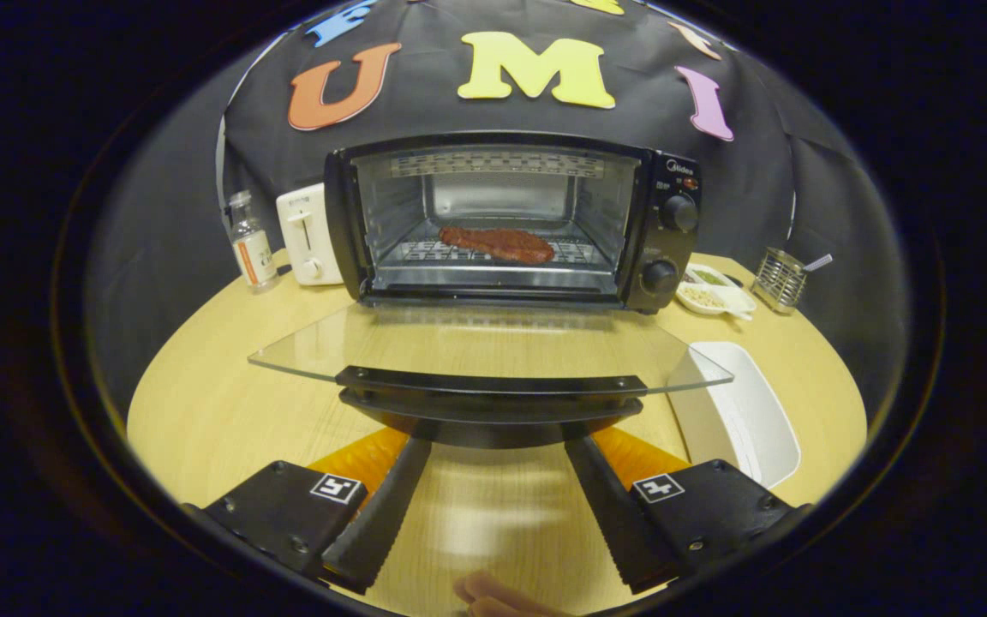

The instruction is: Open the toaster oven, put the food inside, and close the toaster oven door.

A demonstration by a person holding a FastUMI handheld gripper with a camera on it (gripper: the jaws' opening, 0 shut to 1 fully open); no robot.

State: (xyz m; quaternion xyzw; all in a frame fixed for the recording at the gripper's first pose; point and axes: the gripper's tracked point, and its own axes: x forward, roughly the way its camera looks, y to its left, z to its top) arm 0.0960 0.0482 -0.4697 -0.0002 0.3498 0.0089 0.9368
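oven (665,223) brand: "Midea" | door (485,347) down flat, steak (498,243) on rack | gripper (491,441) jaws spread wide, tips under door handle (489,390), gripping nothing

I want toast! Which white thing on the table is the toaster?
The white toaster stands upright left of the toaster oven, with a slider and knob. The white tray lies flat right of the open gripper.

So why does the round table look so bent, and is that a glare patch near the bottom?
In the gripper view, the fisheye lens bows the table and toaster oven outward; the open glass door shows the wood through it; a pale, smeared sheen lies on the tabletop between the open gripper fingers; the steak on the rack stays sharp.
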